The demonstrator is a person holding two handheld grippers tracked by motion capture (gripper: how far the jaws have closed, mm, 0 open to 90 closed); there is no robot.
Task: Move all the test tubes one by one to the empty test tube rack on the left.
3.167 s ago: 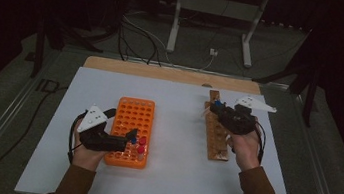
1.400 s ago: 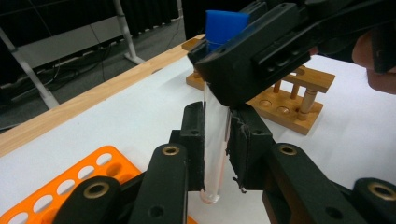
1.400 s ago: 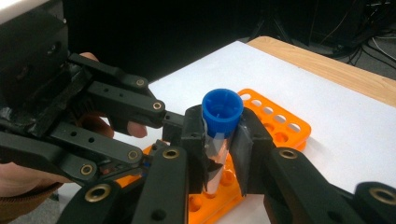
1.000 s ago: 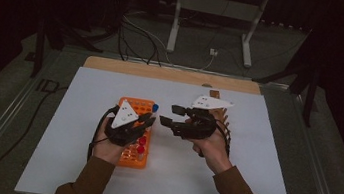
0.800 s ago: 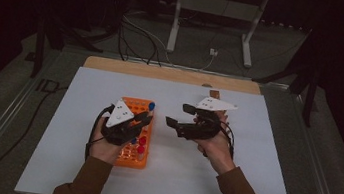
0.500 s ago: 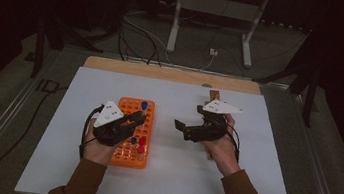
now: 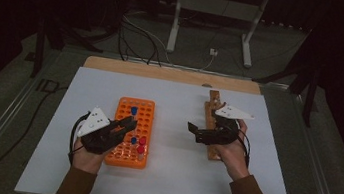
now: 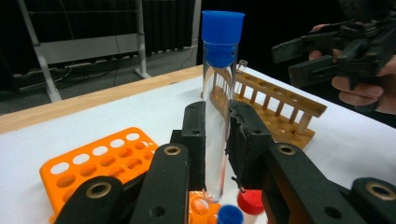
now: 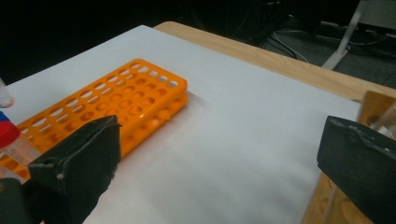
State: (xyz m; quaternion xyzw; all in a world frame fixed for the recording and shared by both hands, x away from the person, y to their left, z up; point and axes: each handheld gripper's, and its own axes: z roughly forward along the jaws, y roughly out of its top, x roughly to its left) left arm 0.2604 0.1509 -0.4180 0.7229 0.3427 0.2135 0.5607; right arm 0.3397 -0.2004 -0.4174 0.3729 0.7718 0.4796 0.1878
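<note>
We note the bench [image 7: 169,177] across the middle of the high view, its white sheet running from the lower left to the right edge, a bare wooden strip along its far side; the orange rack [image 7: 134,131] lies left of centre, long axis running away from us; the wooden rack [image 7: 212,125] lies right of centre, partly under the right hand.

We see the left gripper [image 7: 123,127] at the lower left of the high view, over the near left side of the orange rack; its jaws are clamped on a clear test tube [image 8: 217,121] with a blue cap [image 8: 222,29]; in the left gripper view the tube stands upright in the centre of the frame, pinched near its lower half, its rounded end just above the rack's holes; whether it touches the rack we cannot tell.

We see the right gripper [image 7: 195,130] right of centre in the high view, beside the wooden rack; its jaws have just been opening and now stand wide apart, nothing between them; in the right gripper view the bare white sheet lies between the two jaws.

Smaller items: a blue-capped tube [image 7: 134,110] stands in the orange rack's far half; red-capped tubes [image 7: 141,145] stand near its close end.
</note>
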